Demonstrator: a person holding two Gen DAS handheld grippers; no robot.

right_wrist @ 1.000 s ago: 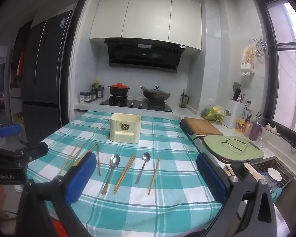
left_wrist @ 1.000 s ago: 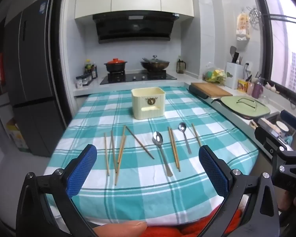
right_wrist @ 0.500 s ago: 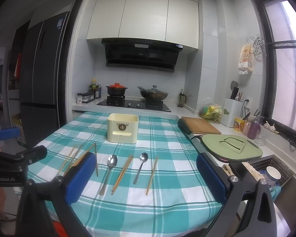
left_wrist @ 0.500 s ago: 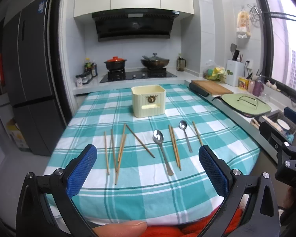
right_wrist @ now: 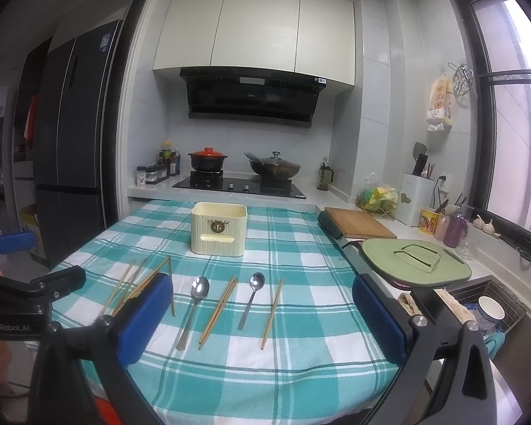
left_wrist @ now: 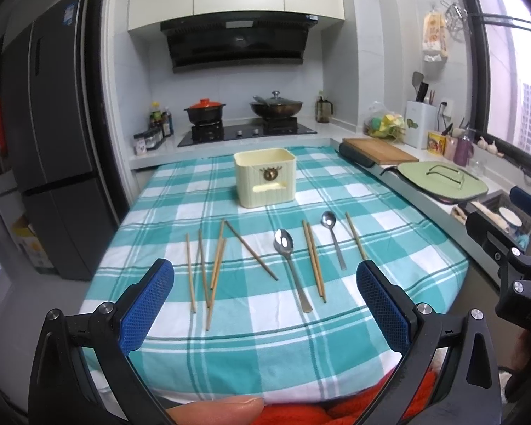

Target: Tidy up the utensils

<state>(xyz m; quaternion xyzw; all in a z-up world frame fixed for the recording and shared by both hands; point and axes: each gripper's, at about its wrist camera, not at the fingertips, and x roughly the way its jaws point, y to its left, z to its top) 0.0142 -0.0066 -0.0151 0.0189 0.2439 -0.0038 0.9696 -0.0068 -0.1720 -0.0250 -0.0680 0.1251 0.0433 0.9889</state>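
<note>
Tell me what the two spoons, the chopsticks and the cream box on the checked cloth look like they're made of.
Large spoon and small spoon: probably polished steel; silvery, with bright reflections in the bowls.
Chopsticks: likely bamboo or wood; matte tan, no shine.
Cream box: seemingly moulded plastic; smooth, even colour, ribbed walls, rounded corners, a dark round emblem on the front.

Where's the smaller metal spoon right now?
In the left wrist view the smaller metal spoon lies right of centre on the teal checked tablecloth, between a pair of wooden chopsticks and a single chopstick.
</note>
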